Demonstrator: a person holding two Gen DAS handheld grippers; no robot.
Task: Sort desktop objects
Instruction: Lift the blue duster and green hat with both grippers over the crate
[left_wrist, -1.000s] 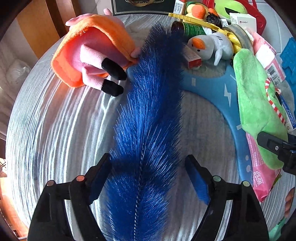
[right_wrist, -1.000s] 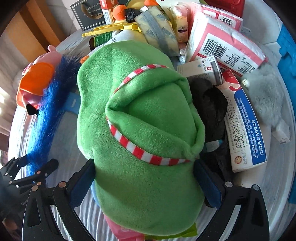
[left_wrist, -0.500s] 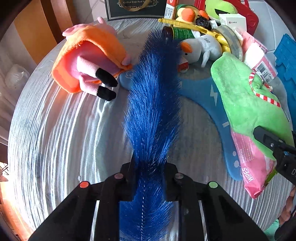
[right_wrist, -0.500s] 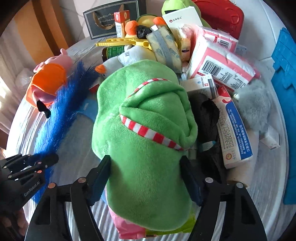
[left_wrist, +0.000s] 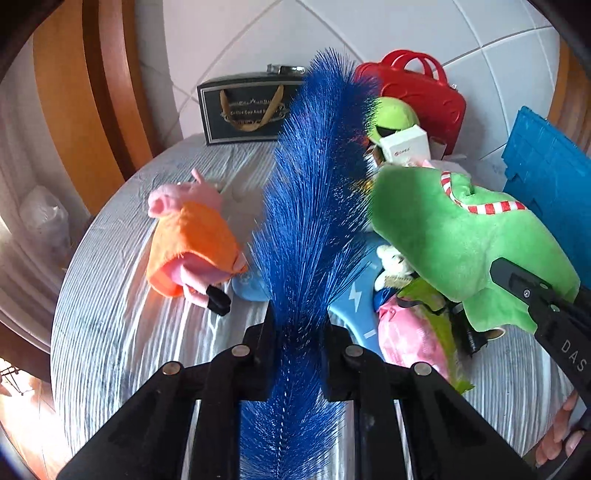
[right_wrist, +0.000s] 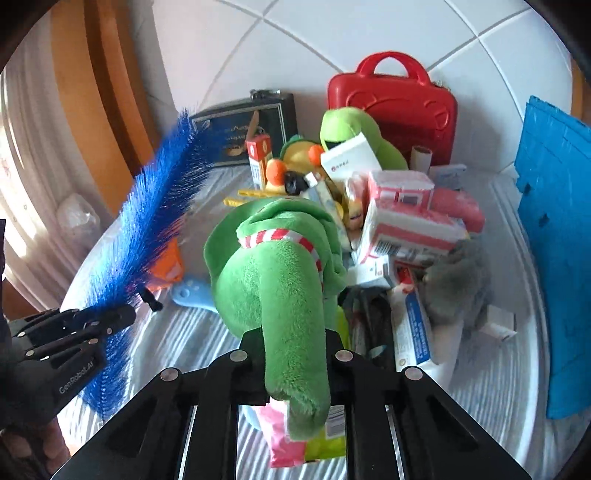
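Visibly bristly blue brush (left_wrist: 314, 206) — clamped.

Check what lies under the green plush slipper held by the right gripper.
Under the green plush slipper a pink wipes pack and a light blue plastic piece show on the table; whatever sits directly beneath its middle is covered.

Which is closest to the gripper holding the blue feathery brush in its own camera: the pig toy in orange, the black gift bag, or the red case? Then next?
From the left gripper:
1. Pig toy, left of the brush.
2. Black gift bag, far back, slightly left.
3. Red case, far back right, about as far as the bag; too close to call.
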